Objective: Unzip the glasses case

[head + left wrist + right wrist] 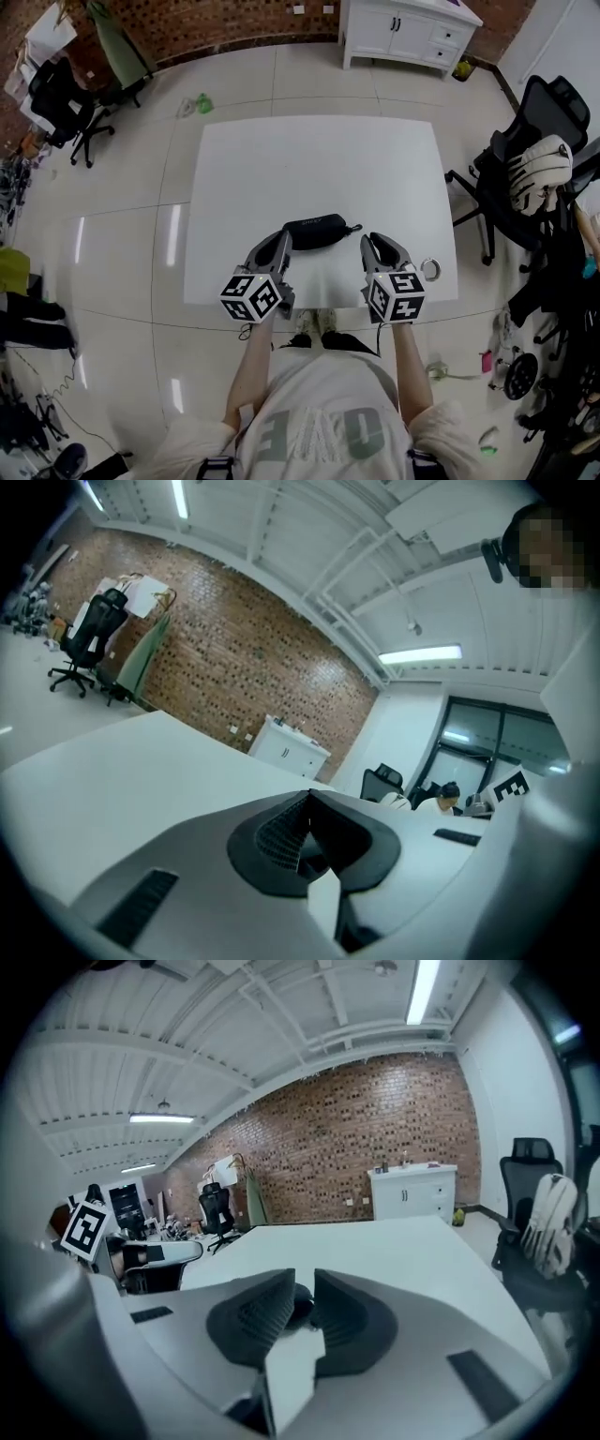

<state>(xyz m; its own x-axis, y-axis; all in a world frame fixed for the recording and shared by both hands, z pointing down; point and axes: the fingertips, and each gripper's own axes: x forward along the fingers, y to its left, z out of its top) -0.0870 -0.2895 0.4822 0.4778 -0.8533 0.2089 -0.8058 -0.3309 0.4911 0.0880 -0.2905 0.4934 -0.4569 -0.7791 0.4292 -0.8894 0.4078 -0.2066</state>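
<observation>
The person [314,422] is standing at the near edge of a white table [319,159], holding a gripper out in each hand over its near part. The left gripper [284,236] is pointing forward with its jaws pressed together at the tips, and its own view is showing nothing caught in the left gripper [309,797]. The right gripper [367,241] is hanging level with it, and its own view is showing the right gripper [304,1279] with its jaws standing a narrow gap apart and nothing clearly gripped. Between the two tools, just past their tips, the black glasses case [317,232] is lying flat on the table, long side across, its left end just beside the left tips and its cord end pointing toward the right tips; whether either tool is touching it cannot be told. A small ring [431,270] is lying near the table's right edge, just beside the right gripper. Farther off, a black office chair [525,150] bearing a white bag [539,173] is standing to the right of the table, another black chair [61,98] is standing at the far left, and a white cabinet [408,33] is sitting against the brick wall [216,23].
</observation>
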